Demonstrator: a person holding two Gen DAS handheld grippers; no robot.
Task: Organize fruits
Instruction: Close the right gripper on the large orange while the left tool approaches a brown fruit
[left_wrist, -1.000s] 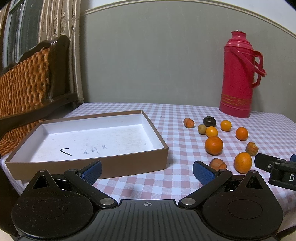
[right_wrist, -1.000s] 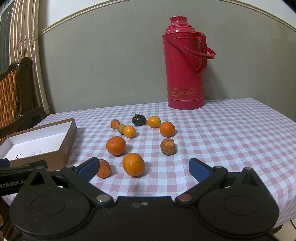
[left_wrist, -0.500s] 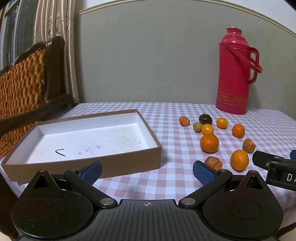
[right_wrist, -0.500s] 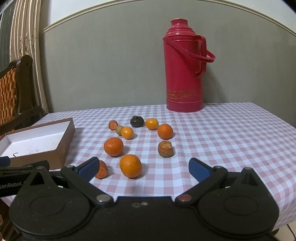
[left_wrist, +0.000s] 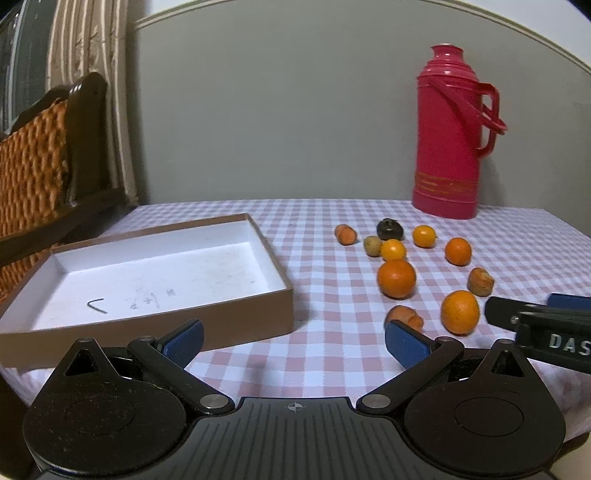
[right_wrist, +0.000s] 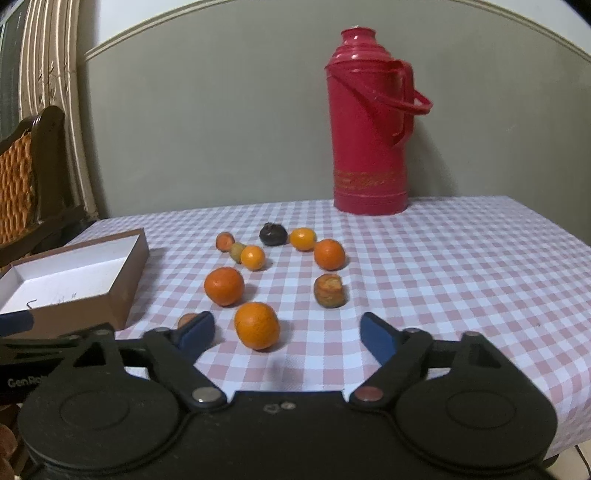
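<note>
Right hand-held gripper (right_wrist: 286, 332) jaws narrower than a second ago and closing; left view has swung, box and fruit sit further right in frame.

Nearest orange (right_wrist: 256, 325) sits between the right pads, not touched yet. Left hand-held gripper (left_wrist: 293, 338) is wide open, empty, over the bench (left_wrist: 332, 354) beside the brown box (left_wrist: 147, 280). Fruit all still on the checked cloth: second orange (left_wrist: 396, 278), small oranges (left_wrist: 458, 251), a dark fruit (left_wrist: 389, 229), brownish pieces (left_wrist: 480, 281). Red thermos (right_wrist: 369, 122) stands well behind. Wicker chair (left_wrist: 33, 177) left of the box. Nothing blocks the nearest orange.
</note>
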